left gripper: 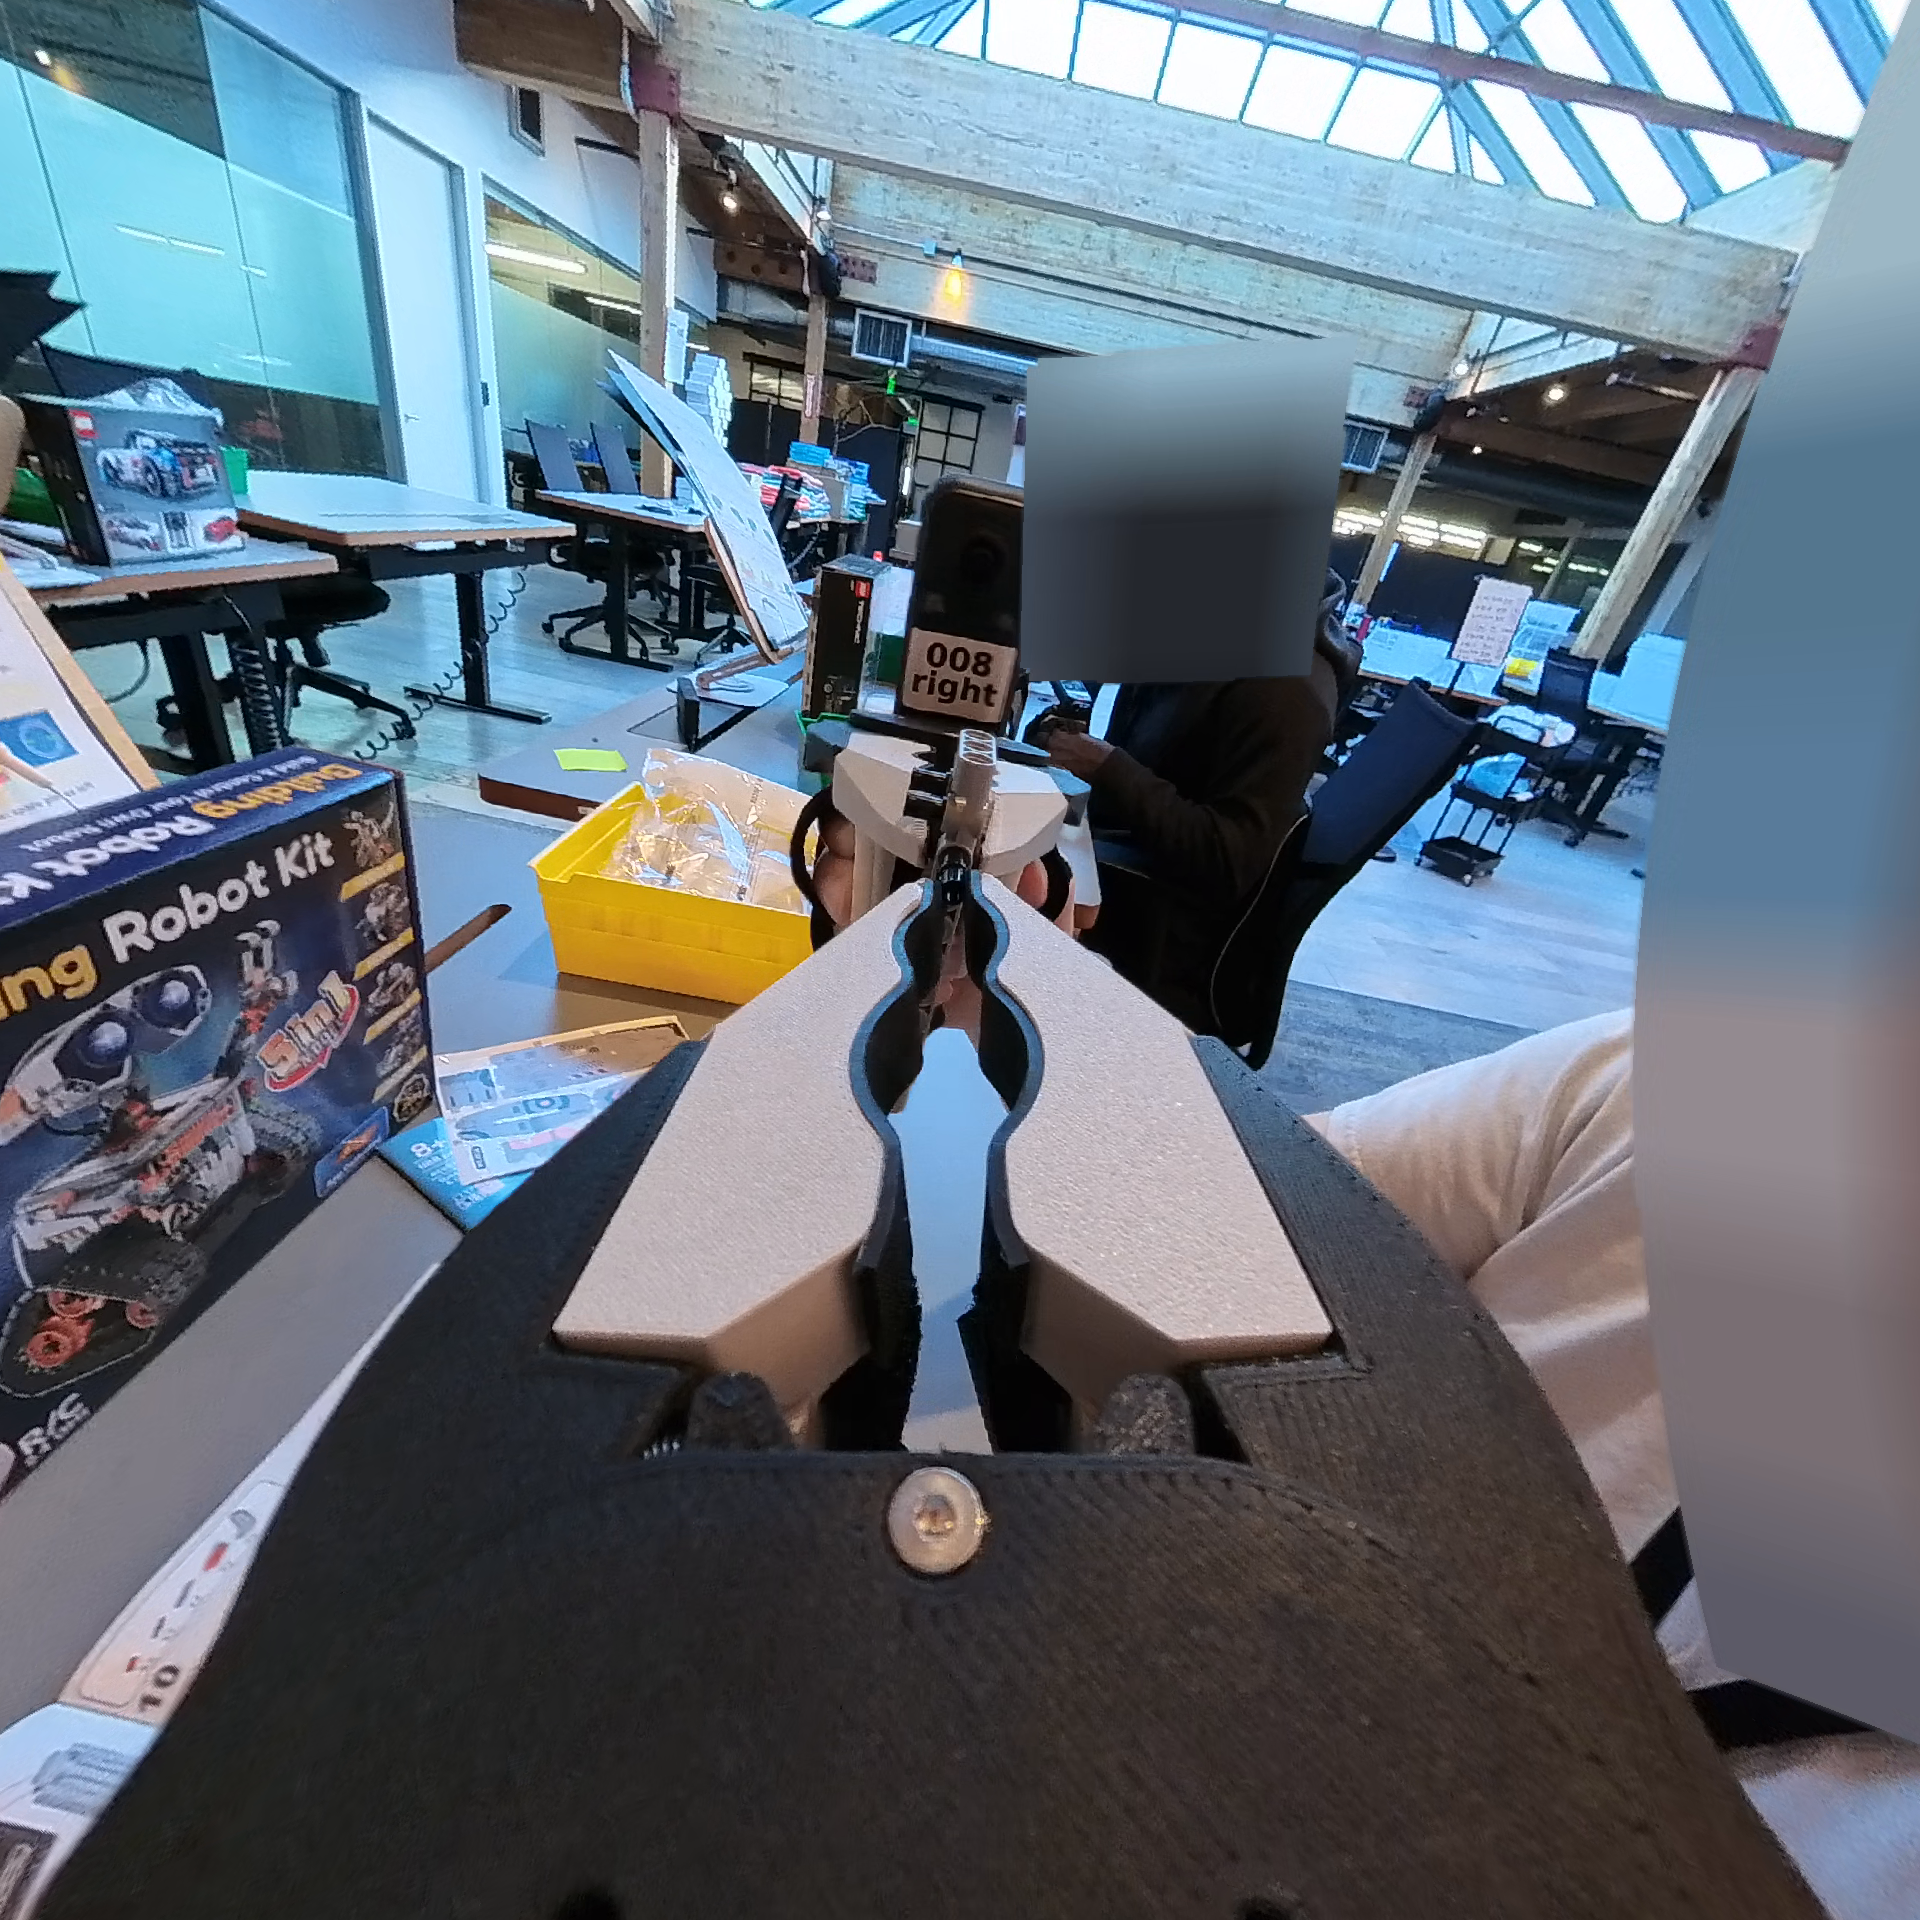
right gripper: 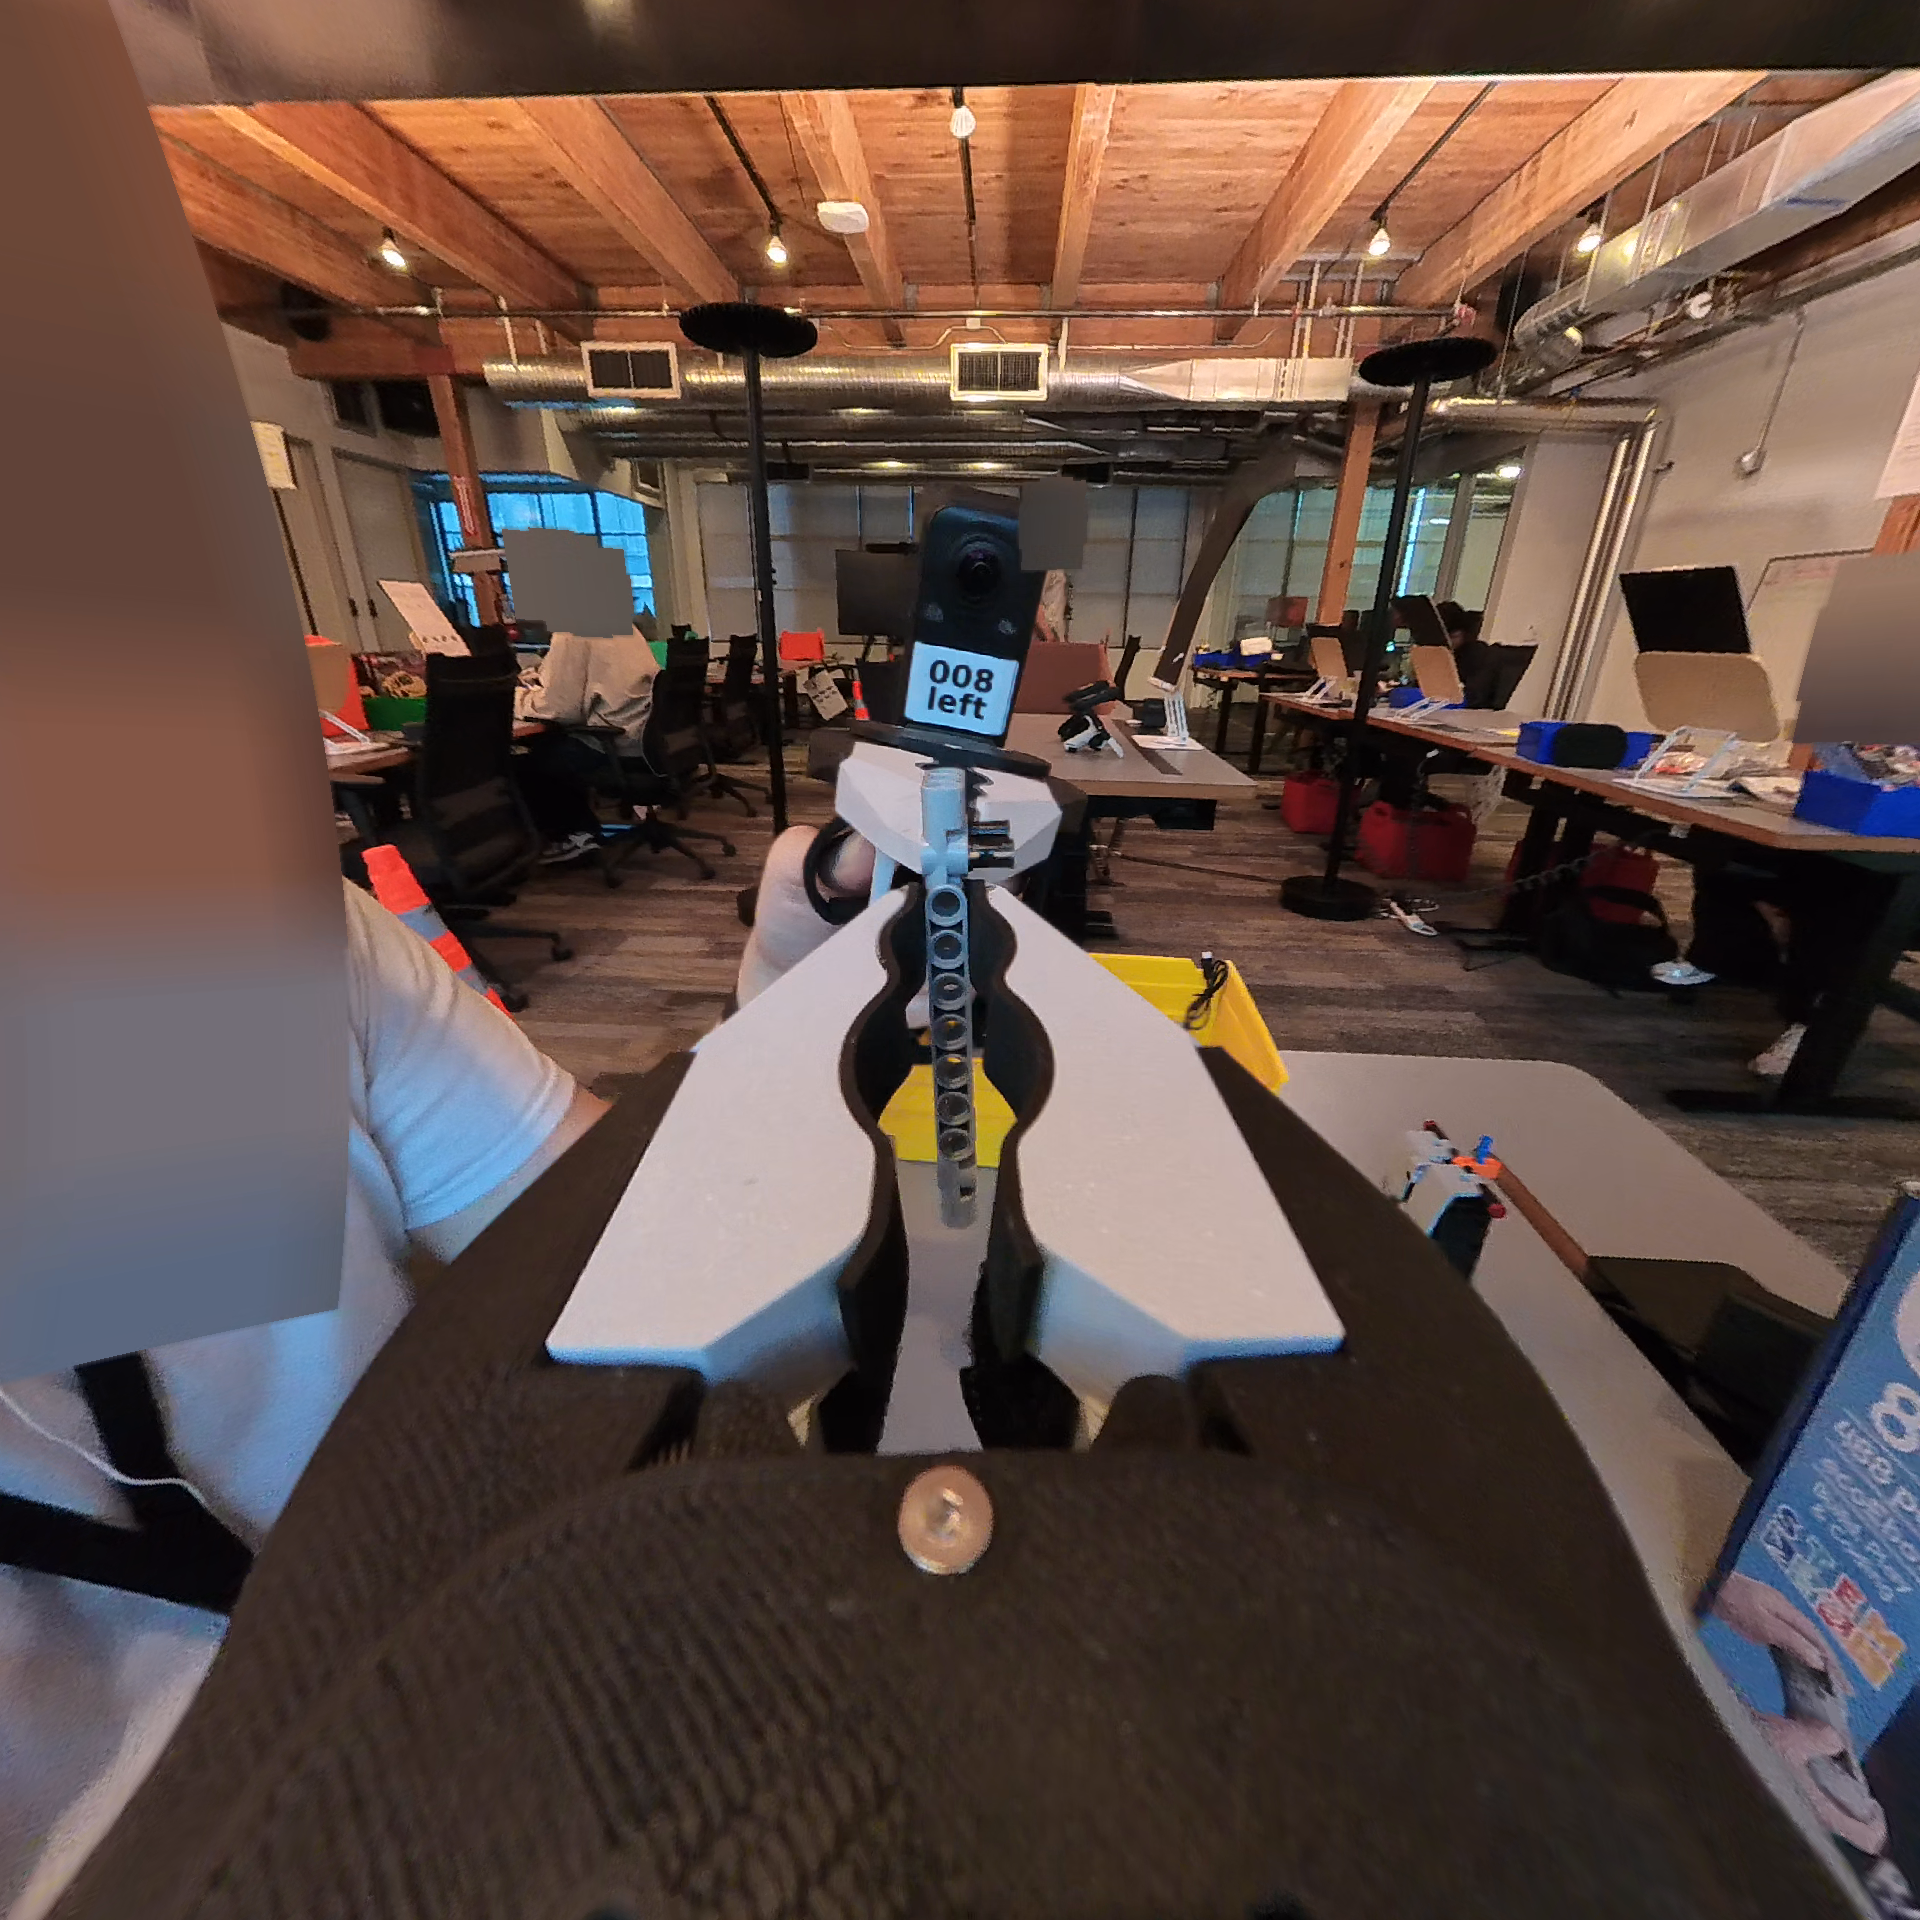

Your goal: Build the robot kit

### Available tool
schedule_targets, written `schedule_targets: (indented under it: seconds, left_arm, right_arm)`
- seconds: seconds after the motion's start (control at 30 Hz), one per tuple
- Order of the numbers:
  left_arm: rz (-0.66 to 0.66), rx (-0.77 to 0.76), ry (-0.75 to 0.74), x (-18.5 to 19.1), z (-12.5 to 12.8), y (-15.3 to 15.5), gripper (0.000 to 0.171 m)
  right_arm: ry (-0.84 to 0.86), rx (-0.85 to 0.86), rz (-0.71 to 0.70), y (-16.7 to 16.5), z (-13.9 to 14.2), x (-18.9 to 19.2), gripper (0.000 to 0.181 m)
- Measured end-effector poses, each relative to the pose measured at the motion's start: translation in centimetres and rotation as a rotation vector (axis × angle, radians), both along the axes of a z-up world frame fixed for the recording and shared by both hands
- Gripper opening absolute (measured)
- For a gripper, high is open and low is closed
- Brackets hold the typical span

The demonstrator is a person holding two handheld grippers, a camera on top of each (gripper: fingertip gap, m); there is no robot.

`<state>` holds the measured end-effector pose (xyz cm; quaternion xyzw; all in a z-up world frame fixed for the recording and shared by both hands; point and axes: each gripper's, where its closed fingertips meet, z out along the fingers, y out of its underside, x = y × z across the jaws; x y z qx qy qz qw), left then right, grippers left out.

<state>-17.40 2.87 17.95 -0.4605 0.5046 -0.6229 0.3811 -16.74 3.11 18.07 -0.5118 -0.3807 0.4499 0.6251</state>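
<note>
at the centre of the left wrist view, the left tool (left gripper: 948,902) has its two pale fingers (left gripper: 800,1091) drawn close, their tips clamped on the near end of a thin grey and black beam assembly (left gripper: 961,800). the beam (right gripper: 951,1039) runs straight away from the lens, up the middle of the frame, its far end meeting the right tool (left gripper: 951,821), which faces back toward the camera just beyond.

at the centre of the right wrist view, the right tool (right gripper: 951,935) is likewise closed on the grey holed beam, gripped edge-on between the dark pads (right gripper: 883,1029). the beam's long axis lies along the fingers, one end reaching back toward the lens into the gap between them, the other rising toward the left tool (right gripper: 951,821) in the upper middle of the frame. so the two tools stand nose to nose, held up above the bench (right gripper: 1558,1122), each holding an end of the same line of parts; neither is nearer than the other. whether the parts are already joined cannot be told.

at lower left of the left wrist view a blue kit box (left gripper: 197,1039) stands on the bench, with a yellow bin (left gripper: 644,925) of clear bags behind it at centre left and a leaflet (left gripper: 520,1101) between them.
</note>
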Motion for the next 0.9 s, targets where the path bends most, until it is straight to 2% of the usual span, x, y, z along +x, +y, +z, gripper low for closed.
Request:
schedule_targets:
  seconds: [0.27, 0.4, 0.9]
  left_arm:
    - [-0.069, -0.092, 0.064, -0.1, -1.1, 0.2, 0.001]
    - [-0.088, -0.066, 0.095, -0.3, -1.7, 0.0, 0.001]
    - [-0.100, -0.139, 0.003, -0.6, -0.3, 0.5, 0.001]
  right_arm:
    - [-0.153, 0.117, -0.087, 0.2, -1.3, -0.2, 0.006]
    - [-0.199, 0.128, -0.072, 0.0, -1.9, -0.4, 0.006]
    - [-0.086, 0.197, -0.119, 0.3, -0.5, -0.6, 0.006]
